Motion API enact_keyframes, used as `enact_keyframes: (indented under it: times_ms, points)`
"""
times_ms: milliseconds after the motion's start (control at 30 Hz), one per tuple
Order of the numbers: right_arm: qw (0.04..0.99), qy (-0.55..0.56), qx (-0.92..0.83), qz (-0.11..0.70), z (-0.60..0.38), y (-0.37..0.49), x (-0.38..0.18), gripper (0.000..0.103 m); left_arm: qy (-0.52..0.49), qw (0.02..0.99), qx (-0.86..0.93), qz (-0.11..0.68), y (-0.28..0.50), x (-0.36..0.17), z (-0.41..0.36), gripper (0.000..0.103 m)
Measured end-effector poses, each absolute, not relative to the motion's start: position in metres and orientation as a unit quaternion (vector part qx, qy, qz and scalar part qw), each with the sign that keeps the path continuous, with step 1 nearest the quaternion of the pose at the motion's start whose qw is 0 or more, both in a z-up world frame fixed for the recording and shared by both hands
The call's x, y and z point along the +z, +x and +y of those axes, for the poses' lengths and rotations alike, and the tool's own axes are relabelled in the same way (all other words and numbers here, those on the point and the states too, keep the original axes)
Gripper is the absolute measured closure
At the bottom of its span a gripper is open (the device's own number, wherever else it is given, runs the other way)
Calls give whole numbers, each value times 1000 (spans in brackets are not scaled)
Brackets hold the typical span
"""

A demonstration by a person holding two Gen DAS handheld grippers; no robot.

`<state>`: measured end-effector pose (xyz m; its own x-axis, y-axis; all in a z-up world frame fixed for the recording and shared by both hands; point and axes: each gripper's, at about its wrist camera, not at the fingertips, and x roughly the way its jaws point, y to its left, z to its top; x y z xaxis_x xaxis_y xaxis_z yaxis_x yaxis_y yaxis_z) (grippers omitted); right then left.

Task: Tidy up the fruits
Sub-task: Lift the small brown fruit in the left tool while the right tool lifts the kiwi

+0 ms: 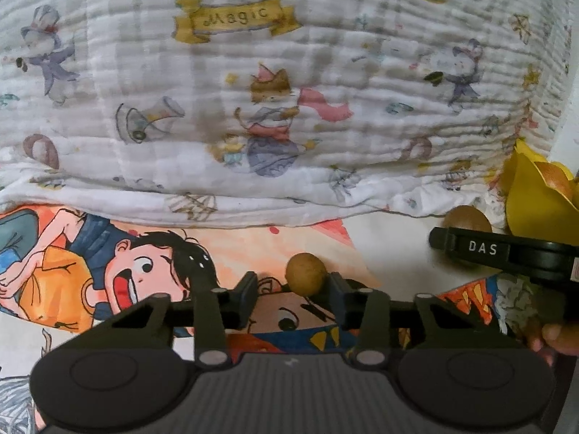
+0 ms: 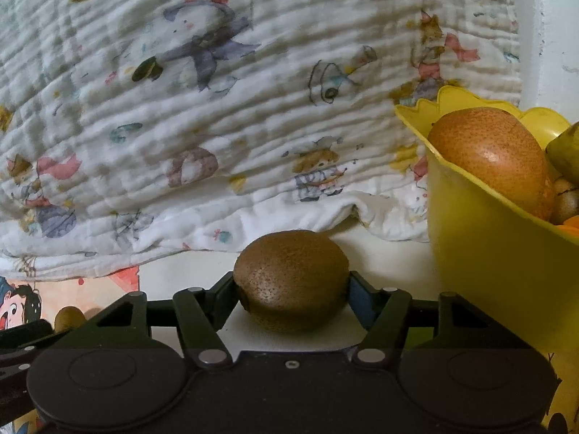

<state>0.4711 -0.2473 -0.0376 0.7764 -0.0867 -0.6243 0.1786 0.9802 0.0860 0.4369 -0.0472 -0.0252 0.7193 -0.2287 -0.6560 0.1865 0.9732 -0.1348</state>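
Where blanket [image 2: 181, 126] ends, kiwi [image 2: 291, 282] beside bowl [image 2: 499, 271].

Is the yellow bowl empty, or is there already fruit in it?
Not empty. The right wrist view shows the yellow bowl already holding a big brown pear, with parts of other fruit beside it at the picture's edge.

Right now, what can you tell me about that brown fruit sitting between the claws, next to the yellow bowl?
The kiwi is a rounded, brown, finely speckled fruit with a dull, fuzzy-looking skin, whole and unpeeled. It rests on a white surface, lying on its side. The right gripper has a finger against each side of it. The yellow bowl, already holding other fruit, stands just to its right without touching it.
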Motion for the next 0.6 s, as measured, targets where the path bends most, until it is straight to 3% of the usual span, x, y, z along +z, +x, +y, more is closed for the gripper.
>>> enact_keyframes:
  times_ms: [200,600]
  points:
    - [936,66,-47,342,-239,462,-31,38,-18,925,-130,357,433,-26,-53,79]
    - [935,78,27,346,-223,439,-20,39,-55,914,-119,385,432,-19,-34,80]
